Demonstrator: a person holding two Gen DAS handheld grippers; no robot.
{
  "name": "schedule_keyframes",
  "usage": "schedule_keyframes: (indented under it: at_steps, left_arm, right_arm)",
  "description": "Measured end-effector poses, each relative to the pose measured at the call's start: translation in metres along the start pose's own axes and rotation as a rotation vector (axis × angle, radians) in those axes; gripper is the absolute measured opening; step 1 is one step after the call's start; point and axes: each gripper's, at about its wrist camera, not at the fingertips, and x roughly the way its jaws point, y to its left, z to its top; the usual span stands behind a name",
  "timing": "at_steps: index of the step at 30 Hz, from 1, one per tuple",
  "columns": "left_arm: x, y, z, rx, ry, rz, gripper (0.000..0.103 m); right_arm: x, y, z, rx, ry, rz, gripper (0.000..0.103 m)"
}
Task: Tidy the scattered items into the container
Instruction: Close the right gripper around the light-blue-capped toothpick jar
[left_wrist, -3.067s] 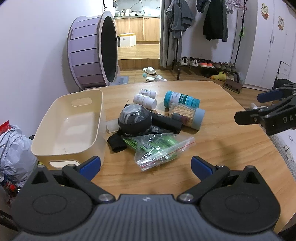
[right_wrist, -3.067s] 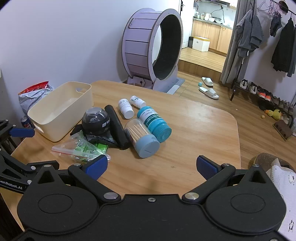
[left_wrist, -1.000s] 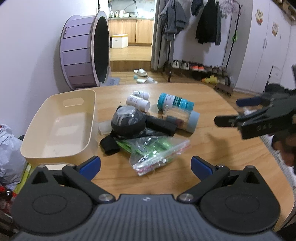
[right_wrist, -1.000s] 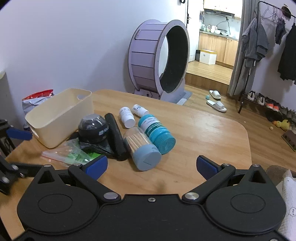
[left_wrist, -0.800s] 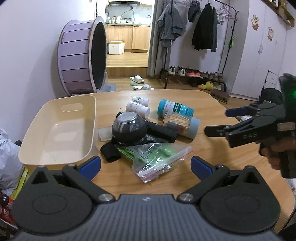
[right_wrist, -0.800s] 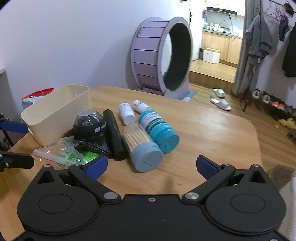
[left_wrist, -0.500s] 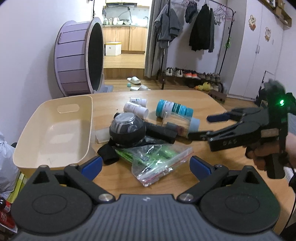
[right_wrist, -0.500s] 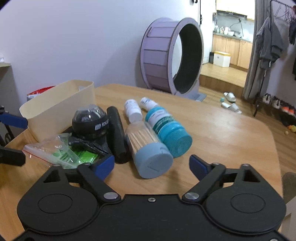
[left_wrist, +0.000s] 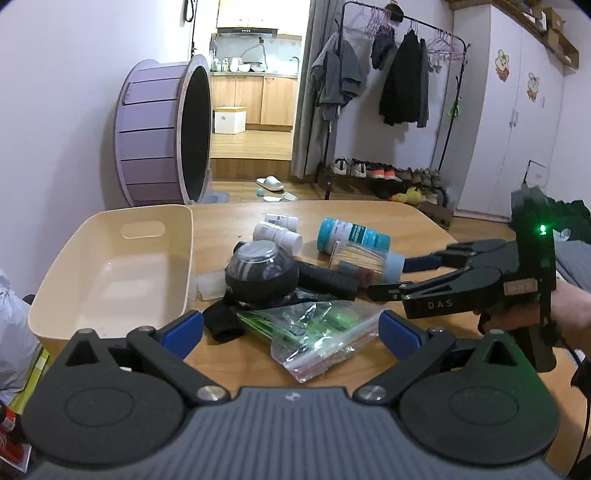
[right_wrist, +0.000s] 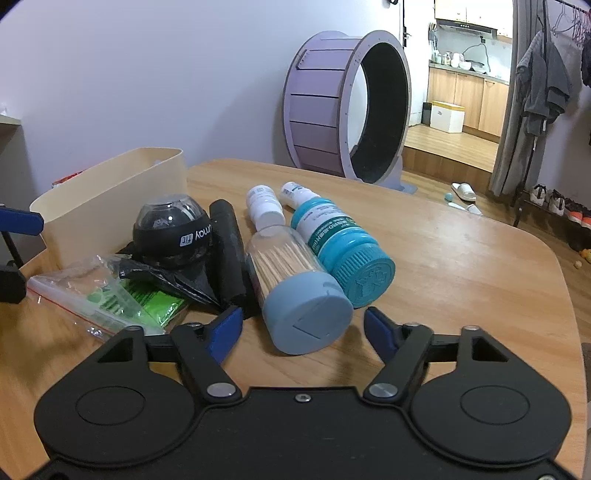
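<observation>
- Container: cream bin at the table's left edge; the part of its inside that shows holds nothing.
- Items lie in a cluster just right of it: black gyro ball, black roll, zip bag, toothpick jar, teal bottle, two small white bottles.
- Right gripper: fingers open, nothing held, levelled at the toothpick jar's blue-grey cap, tips flanking it.
- Left gripper: fingers open, nothing held, hanging over the zip bag.
- Step in hand, as judged: right side closing in on the toothpick jar.
- Next move calls for: advance past the cap, close on the body, lift clear of the teal bottle touching it, carry across the cluster to the bin.
- Risk: jar lies on its side and could roll.
</observation>
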Motion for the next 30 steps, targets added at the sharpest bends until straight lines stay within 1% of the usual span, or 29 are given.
schedule_keyframes:
  at_steps: [1,7,10,13,21,24,25,30]
  left_arm:
    - [0.0,0.0,0.0,0.0,0.0,-0.002,0.101]
    - [0.002,0.002,-0.001,-0.003,0.012,-0.022,0.101]
    - [0.001,-0.004,-0.002,0.031,0.011,-0.022,0.101]
    - [0.001,-0.007,-0.003,0.04,0.007,-0.025,0.101]
    - [-0.003,-0.006,-0.002,0.014,-0.016,-0.038,0.101]
    - [-0.002,-0.006,-0.002,0.015,-0.014,-0.033,0.101]
    - [-0.001,-0.006,-0.002,0.016,-0.013,-0.031,0.101]
    - [-0.004,-0.006,-0.002,0.019,-0.017,-0.03,0.102]
  right_arm:
    - [0.001,-0.001,0.0,0.004,-0.002,0.003,0.053]
    - [-0.008,-0.007,-0.001,0.037,-0.032,0.025,0.052]
    - [-0.015,-0.01,0.0,0.052,-0.052,0.033,0.051]
    - [-0.023,-0.01,0.002,0.055,-0.075,0.029,0.051]
    - [-0.043,-0.003,0.014,0.031,-0.117,0.021,0.05]
    - [-0.039,0.003,0.015,0.005,-0.092,0.022,0.05]
    - [-0.038,0.005,0.014,0.001,-0.097,0.022,0.05]
    - [-0.038,0.008,0.014,0.004,-0.065,0.03,0.05]
